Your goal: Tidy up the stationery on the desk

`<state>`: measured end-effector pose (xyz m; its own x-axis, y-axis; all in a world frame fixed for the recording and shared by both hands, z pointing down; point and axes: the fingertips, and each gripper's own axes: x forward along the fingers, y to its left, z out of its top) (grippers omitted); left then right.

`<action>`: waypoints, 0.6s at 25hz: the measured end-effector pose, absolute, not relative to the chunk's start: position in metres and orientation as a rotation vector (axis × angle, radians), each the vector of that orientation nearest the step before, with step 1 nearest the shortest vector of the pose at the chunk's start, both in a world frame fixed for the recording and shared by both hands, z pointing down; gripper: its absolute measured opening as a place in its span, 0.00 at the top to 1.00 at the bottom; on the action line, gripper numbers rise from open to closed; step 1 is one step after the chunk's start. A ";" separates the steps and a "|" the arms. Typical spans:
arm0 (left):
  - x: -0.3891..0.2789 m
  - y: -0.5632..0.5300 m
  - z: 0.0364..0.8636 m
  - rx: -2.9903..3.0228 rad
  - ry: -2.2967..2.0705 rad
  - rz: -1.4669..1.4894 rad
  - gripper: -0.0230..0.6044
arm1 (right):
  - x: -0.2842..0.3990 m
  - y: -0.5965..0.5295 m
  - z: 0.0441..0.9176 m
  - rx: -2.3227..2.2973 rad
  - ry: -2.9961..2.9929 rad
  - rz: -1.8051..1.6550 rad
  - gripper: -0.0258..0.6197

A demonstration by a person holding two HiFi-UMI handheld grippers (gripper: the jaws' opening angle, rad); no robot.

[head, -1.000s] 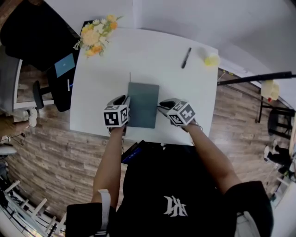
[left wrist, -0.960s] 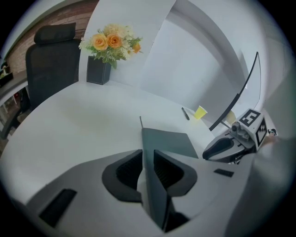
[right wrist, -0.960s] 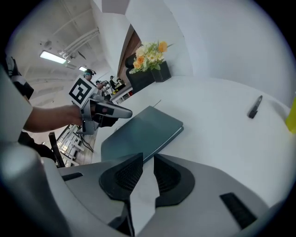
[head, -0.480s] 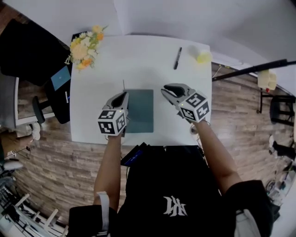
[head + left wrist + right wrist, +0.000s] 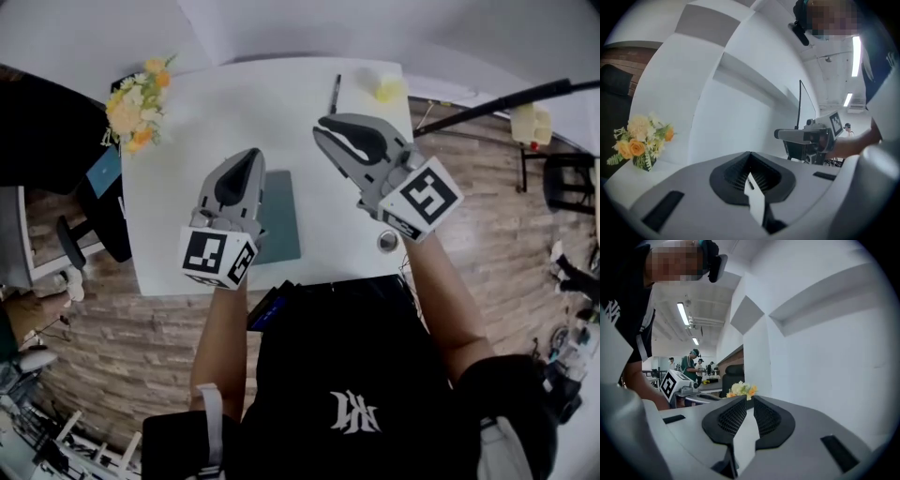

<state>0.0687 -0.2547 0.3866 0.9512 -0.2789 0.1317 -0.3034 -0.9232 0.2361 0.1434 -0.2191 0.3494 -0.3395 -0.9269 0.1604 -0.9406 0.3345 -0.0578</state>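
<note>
A dark green notebook (image 5: 281, 217) lies flat on the white desk (image 5: 262, 103), and my left gripper covers its left edge from above. Far back on the desk lie a black pen (image 5: 335, 94) and a small yellow object (image 5: 387, 89). My left gripper (image 5: 246, 155) is raised well above the desk, shut and holding nothing. My right gripper (image 5: 323, 122) is also raised, right of the notebook, shut and holding nothing. In the left gripper view the pads (image 5: 761, 180) meet against a bare white wall. In the right gripper view the pads (image 5: 766, 418) meet too.
A bunch of yellow and orange flowers (image 5: 131, 105) stands at the desk's back left corner, flowers (image 5: 642, 143) also showing in the left gripper view. A round metal grommet (image 5: 387, 241) sits near the front right edge. A black chair (image 5: 37, 141) stands left of the desk.
Both grippers have lifted off the desk from either side of the notebook and come up toward the head camera. The notebook stays where it lay.
</note>
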 end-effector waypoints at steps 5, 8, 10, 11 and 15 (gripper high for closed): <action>0.089 -0.246 0.361 2.924 -0.382 0.073 0.96 | 0.159 -0.215 0.337 1.836 -2.439 0.145 0.85; 0.106 -0.241 0.360 2.937 -0.330 0.091 0.96 | 0.178 -0.209 0.354 1.875 -2.375 0.179 0.85; 0.117 -0.238 0.362 2.956 -0.298 0.115 0.96 | 0.191 -0.205 0.371 1.894 -2.331 0.234 0.85; 0.123 -0.236 0.364 2.970 -0.285 0.132 0.96 | 0.198 -0.204 0.379 1.907 -2.307 0.262 0.85; 0.144 -0.236 0.385 2.982 -0.251 0.216 0.96 | 0.229 -0.204 0.407 1.985 -2.222 0.387 0.85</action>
<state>0.1438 -0.2364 0.3850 0.9757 -0.1555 0.1543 -0.1757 -0.9761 0.1276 0.2294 -0.2038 0.4072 -0.1219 -0.9551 0.2701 -0.9902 0.0983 -0.0994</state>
